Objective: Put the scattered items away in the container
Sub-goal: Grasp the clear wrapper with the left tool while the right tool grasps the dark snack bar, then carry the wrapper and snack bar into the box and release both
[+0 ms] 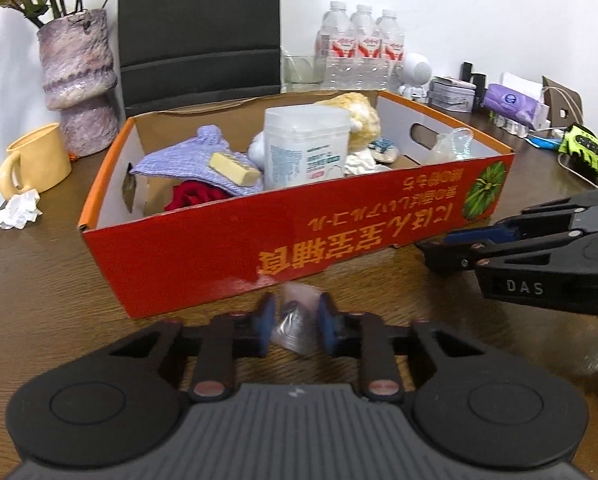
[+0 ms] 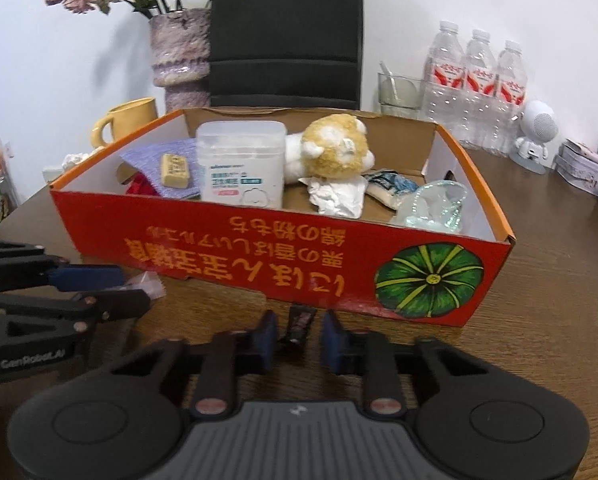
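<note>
A red cardboard box [image 1: 227, 256] [image 2: 259, 264] stands on the brown table and holds a plastic tub [image 1: 305, 146], a plush toy [image 2: 331, 146], purple cloth, an eraser and crumpled paper. My left gripper [image 1: 295, 326] sits in front of the box with its jaws around a small clear plastic wrapper [image 1: 297, 330] on the table; it also shows in the right wrist view [image 2: 127, 288]. My right gripper [image 2: 299, 338] is open around a small dark packet [image 2: 299, 322] lying by the box's front wall; it also shows in the left wrist view [image 1: 447, 248].
A yellow mug [image 1: 35, 160], crumpled tissue [image 1: 13, 210] and a purple vase [image 1: 79, 80] stand left of the box. Water bottles [image 1: 359, 48], a glass, a white figurine [image 2: 537, 136], tins and a green glove [image 1: 583, 150] stand at the right. A black chair [image 2: 285, 32] is behind.
</note>
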Available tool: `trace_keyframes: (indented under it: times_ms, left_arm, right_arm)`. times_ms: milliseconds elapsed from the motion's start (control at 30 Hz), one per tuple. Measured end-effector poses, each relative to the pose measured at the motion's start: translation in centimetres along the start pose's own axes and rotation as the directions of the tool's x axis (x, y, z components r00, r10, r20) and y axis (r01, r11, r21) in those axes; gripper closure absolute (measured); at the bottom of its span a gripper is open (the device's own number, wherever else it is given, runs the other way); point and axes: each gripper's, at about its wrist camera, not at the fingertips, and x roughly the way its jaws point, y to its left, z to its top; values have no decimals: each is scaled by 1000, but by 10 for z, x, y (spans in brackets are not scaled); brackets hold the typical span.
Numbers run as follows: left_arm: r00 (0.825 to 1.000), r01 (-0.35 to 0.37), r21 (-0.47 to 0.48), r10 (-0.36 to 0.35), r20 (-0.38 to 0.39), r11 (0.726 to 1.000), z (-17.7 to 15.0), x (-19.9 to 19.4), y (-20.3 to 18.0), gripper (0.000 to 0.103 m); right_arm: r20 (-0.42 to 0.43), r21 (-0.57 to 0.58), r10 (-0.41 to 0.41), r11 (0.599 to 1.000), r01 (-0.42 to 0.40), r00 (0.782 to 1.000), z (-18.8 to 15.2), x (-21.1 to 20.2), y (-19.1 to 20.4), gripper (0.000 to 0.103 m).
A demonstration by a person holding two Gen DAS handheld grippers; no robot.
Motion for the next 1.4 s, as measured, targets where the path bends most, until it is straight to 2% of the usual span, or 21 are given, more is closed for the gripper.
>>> trace_keyframes:
  times_ms: [367,667,767,933,1200,1300,1400]
  left_arm:
    - [1000,7,-34,-7,10,999,-5,-6,-8,86]
    - [998,-22,-52,26,64,998,-11,-22,-17,86]
    - [995,-14,-65,20,99,998,-10,-36,-19,86]
    - [976,-41,-77,56,209,996,-1,-68,-19,86]
    - [951,-48,-95,75,300,994,54,-89,-5,86]
    - [948,-56,-118,90,306,991,73,-80,0,86]
    - [952,-61,-143,101,291,988,86,-59,2,86]
  right_arm:
    - [28,25,27,999,-28,999,-6,-5,-4,90]
    - [69,45,36,998,-39,997,-13,-22,-6,90]
    - [97,54,42,997,-47,994,-16,-33,-8,90]
    - [163,78,56,995,-70,985,-14,-61,-19,90]
    - [271,62,25,997,-43,962,31,-86,-42,90]
    - [278,61,12,998,-31,960,54,-76,-49,90]
    - [250,78,11,996,-32,968,74,-50,-52,90]
